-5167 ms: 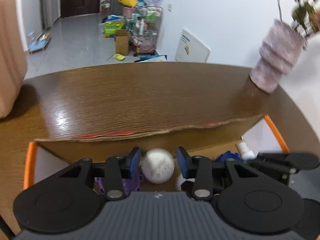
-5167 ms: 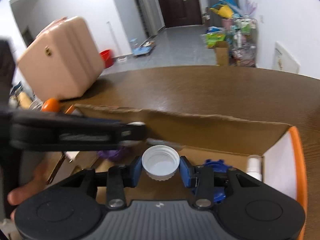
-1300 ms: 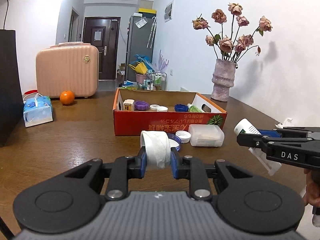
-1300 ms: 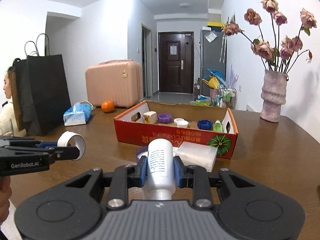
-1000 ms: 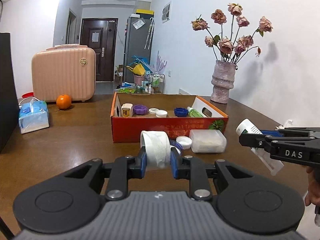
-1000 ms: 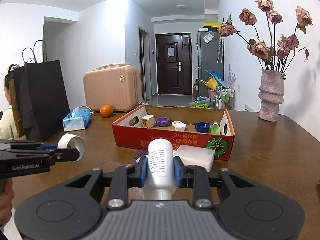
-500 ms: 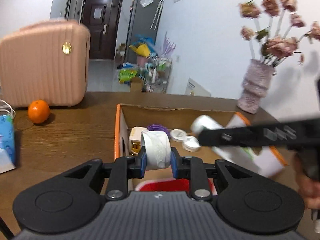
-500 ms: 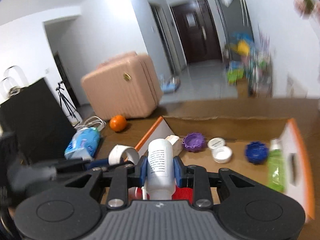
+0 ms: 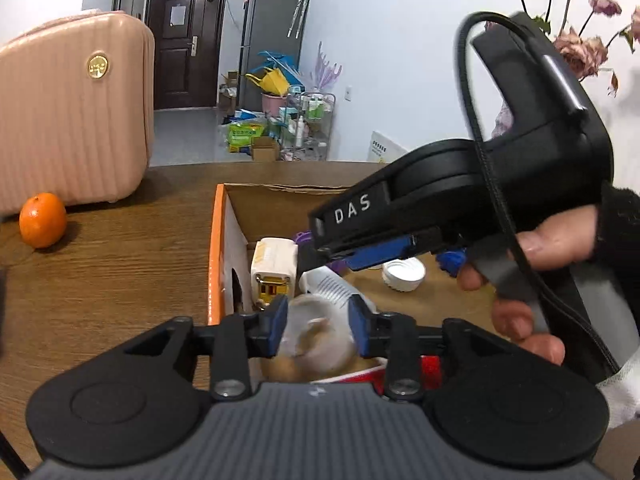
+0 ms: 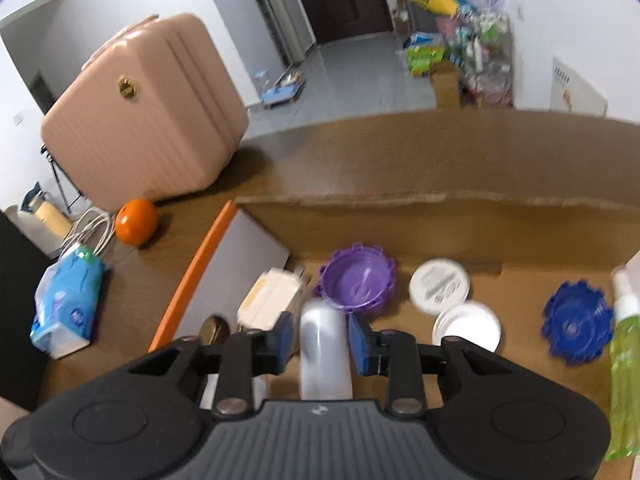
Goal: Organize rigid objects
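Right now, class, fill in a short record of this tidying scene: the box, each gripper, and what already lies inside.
Box: cardboard box, orange edge, on wooden table
Left gripper: fingers just been opening, tape roll loose between them
Right gripper: fingers just been opening, white bottle between them
Inside: purple cap, blue cap, two white caps, green spray bottle, plug adapter

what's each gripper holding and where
Nothing firmly: both jaws have just been opening; tape roll loose in left gripper, white bottle loose in right gripper.
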`<state>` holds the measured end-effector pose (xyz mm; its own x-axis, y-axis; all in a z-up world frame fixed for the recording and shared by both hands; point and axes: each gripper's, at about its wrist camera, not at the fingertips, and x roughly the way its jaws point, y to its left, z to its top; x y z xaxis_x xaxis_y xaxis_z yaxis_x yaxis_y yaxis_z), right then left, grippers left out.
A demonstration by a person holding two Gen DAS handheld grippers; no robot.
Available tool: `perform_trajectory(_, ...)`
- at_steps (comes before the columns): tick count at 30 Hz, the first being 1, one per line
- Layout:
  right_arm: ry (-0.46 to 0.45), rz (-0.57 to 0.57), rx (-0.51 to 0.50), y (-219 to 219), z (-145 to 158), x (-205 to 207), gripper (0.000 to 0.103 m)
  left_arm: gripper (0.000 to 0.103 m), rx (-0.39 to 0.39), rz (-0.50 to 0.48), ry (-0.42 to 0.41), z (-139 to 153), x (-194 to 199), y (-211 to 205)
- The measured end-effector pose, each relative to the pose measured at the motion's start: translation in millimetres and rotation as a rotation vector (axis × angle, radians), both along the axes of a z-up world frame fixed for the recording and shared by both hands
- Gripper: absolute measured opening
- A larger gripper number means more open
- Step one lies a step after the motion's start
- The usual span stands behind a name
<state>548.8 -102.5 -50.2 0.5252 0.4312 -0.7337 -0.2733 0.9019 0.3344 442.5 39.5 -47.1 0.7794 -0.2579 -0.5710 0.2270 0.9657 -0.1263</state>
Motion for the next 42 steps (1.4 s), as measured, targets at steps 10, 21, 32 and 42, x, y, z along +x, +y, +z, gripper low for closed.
perform_trajectory(10,-0.145,0.028,-0.028,-51,56,-64,0.06,0.064,0.031,0.048,-0.106,34,-65,22)
perform_trajectory(21,-0.416,-0.064,-0.188,-132,79,-218,0.082,0.088,0.123,0.083,-0.205,51,-189,7)
perform_trajectory(32,-0.522,-0.142,-0.142,-151,34,-372,0.09,0.093,0.001,0.119,-0.198,31,-286,-11)
perform_trajectory(42,-0.448,-0.184,-0.157,-166,-4,-404,0.09,0.092,0.036,0.047,-0.1,0,-270,-45)
